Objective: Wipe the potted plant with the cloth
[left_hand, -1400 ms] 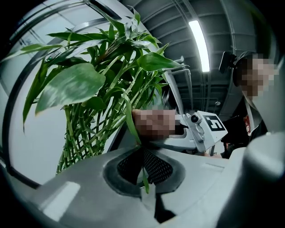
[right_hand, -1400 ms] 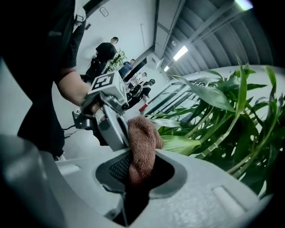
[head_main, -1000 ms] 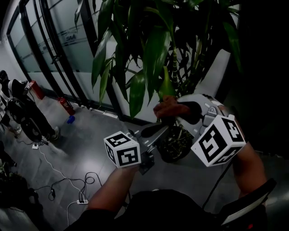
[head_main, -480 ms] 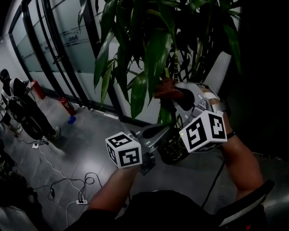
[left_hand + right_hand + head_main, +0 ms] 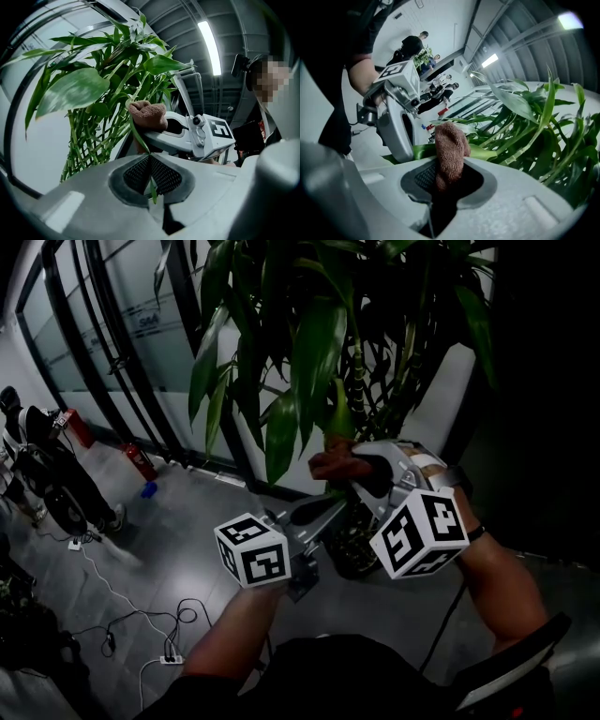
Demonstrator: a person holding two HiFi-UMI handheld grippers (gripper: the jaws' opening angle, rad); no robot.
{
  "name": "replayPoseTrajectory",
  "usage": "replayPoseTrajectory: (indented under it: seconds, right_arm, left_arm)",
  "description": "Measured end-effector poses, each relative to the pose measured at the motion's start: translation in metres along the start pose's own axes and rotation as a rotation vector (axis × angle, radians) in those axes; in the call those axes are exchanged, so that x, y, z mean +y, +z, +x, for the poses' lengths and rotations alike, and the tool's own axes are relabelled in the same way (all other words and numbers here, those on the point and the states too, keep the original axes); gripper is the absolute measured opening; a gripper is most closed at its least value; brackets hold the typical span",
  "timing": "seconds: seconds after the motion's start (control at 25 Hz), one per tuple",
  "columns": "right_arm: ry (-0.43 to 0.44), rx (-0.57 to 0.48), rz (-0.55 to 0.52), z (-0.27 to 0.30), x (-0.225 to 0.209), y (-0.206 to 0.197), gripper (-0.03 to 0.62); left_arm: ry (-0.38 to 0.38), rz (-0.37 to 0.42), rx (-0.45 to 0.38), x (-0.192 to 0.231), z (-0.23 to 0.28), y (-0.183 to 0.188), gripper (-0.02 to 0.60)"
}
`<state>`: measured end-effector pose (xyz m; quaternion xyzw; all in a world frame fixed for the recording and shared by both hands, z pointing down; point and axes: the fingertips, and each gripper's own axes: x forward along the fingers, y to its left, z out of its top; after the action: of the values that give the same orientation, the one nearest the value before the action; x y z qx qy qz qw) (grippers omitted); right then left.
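The potted plant point(image 5: 309, 343) has long green leaves on bamboo-like stems, and its dark pot point(image 5: 364, 547) stands on the floor. My left gripper point(image 5: 328, 510) is shut on the tip of one narrow leaf point(image 5: 140, 140), which is pinched between the pads point(image 5: 151, 177). My right gripper point(image 5: 349, 468) is shut on a brown cloth point(image 5: 330, 465). In the right gripper view the cloth point(image 5: 450, 150) sticks up from the jaws and rests against a green leaf point(image 5: 485, 152). The cloth point(image 5: 147, 115) lies just above my left gripper.
A glass wall with dark frames point(image 5: 112, 334) runs behind the plant. People point(image 5: 42, 474) stand at the far left near a red fire extinguisher point(image 5: 139, 461). Cables and a power strip point(image 5: 169, 657) lie on the grey floor.
The right gripper rose with the cloth along the leaf, then came back down and slightly left. The left gripper has stayed in place, still holding the leaf.
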<state>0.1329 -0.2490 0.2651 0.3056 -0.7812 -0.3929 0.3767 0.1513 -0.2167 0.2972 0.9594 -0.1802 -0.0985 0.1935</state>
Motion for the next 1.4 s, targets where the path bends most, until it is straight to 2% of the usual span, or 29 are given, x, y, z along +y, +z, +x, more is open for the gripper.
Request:
replayPoseTrajectory:
  seconds: [0.12, 0.2, 0.56, 0.88, 1.24, 1.4]
  right_arm:
    - [0.072, -0.03, 0.087, -0.007, 0.011, 0.005, 0.064]
    - [0.09, -0.044, 0.12, -0.01, 0.016, 0.004, 0.064]
    - [0.11, -0.071, 0.173, -0.024, 0.033, -0.004, 0.064]
    - [0.136, -0.089, 0.177, -0.037, 0.051, -0.005, 0.064]
    - [0.182, -0.122, 0.214, -0.057, 0.077, -0.009, 0.064]
    - [0.222, -0.145, 0.237, -0.067, 0.096, -0.008, 0.064]
  left_arm:
    - [0.016, 0.015, 0.003, 0.001, 0.0, 0.0, 0.02]
    - [0.025, 0.024, 0.003, 0.0, 0.0, 0.0, 0.02]
    - [-0.013, -0.037, 0.007, -0.018, 0.002, -0.016, 0.026]
    - [0.022, -0.04, 0.001, -0.033, 0.001, -0.029, 0.026]
    - [0.141, -0.033, -0.031, -0.047, -0.009, -0.049, 0.026]
    - [0.188, -0.025, -0.015, -0.057, -0.017, -0.065, 0.015]
